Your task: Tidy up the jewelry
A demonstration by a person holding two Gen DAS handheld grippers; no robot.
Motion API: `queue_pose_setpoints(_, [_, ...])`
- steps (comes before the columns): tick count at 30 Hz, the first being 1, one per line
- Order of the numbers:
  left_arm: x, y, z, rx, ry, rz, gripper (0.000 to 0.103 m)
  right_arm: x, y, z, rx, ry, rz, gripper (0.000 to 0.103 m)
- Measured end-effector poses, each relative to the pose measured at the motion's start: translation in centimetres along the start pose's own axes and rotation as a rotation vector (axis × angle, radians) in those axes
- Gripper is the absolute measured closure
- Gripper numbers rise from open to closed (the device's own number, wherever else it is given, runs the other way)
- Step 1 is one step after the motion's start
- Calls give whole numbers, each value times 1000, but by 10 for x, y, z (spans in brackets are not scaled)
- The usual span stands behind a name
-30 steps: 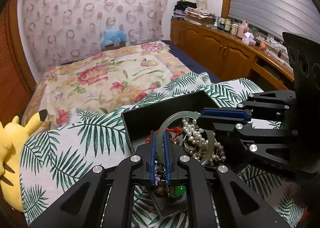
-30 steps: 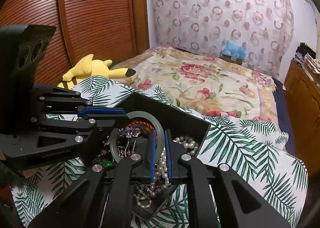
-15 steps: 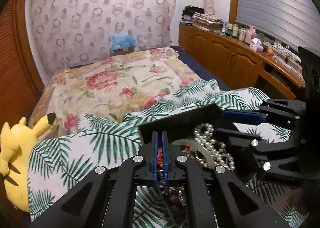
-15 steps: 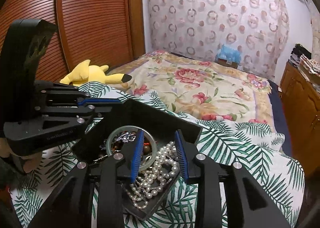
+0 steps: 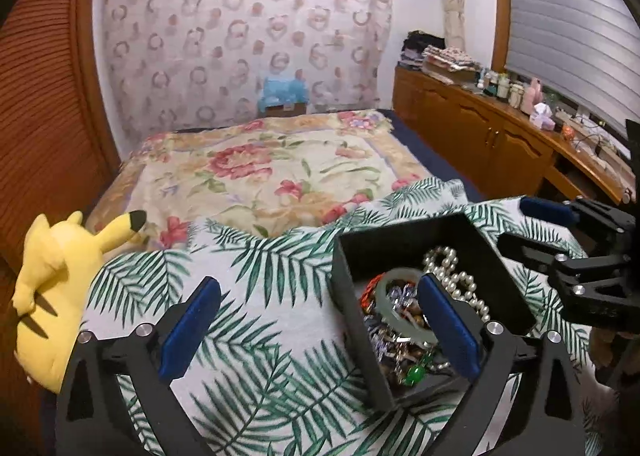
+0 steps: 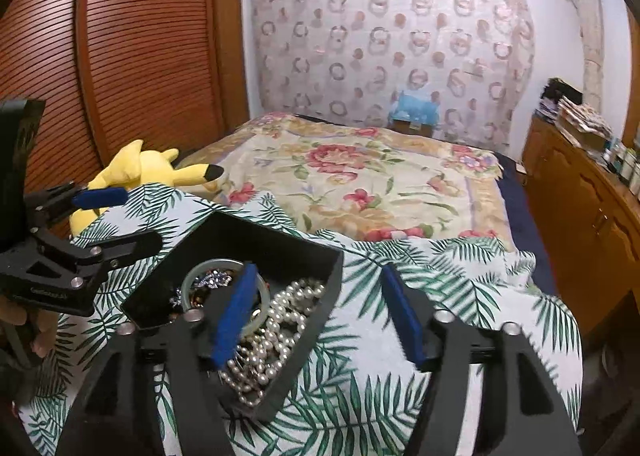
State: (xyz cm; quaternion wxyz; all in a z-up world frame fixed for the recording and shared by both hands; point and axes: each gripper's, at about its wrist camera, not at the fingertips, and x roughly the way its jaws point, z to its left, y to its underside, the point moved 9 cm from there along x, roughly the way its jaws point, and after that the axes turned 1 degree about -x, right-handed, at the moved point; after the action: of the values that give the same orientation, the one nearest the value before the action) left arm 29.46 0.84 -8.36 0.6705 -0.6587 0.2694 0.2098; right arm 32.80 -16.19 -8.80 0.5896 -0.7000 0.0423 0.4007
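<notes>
A black open box (image 5: 404, 234) sits on the palm-leaf cloth and also shows in the right wrist view (image 6: 276, 244). In it lie a pale green bangle (image 5: 394, 306), a pearl necklace (image 5: 454, 280), a red cord and mixed beads; the bangle (image 6: 208, 270) and pearls (image 6: 276, 330) show in the right wrist view too. My left gripper (image 5: 320, 324) is open and empty, its right finger over the box. My right gripper (image 6: 320, 312) is open and empty, its left finger over the box.
A yellow plush toy (image 5: 60, 276) lies at the cloth's left edge. A floral bedspread (image 5: 272, 172) stretches behind. Wooden cabinets (image 5: 500, 140) with small items line the right wall. A slatted wooden wardrobe (image 6: 120, 56) stands on the left.
Both grippers have opened and let go of the green bangle, which now lies in the box. Both have pulled back and apart from the box.
</notes>
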Motion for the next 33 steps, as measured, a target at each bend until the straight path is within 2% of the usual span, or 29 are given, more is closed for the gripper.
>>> queue_pose_setpoints(2, [-4, 4, 0, 0, -8, 3, 8, -4, 6, -4, 20, 15, 1, 23])
queue_pose_setpoints(4, [-10, 8, 1, -6, -11, 0, 8, -7, 12, -6, 32, 43, 2, 9])
queue_pose_setpoints(7, [-19, 16, 2, -22, -9, 0, 8, -15, 20, -6, 43, 66, -5, 3])
queue_pose_setpoints(15, [-44, 41, -6, -30, -18, 1, 8, -39, 42, 8, 86, 74, -6, 3])
queue_pose_setpoints(28, [-106, 60, -5, -63, -38, -62, 8, -136, 45, 26, 131, 120, -168, 3])
queue_pose_setpoints(33, [-123, 63, -2, -55, -56, -80, 8, -156, 45, 30, 140, 127, -199, 3])
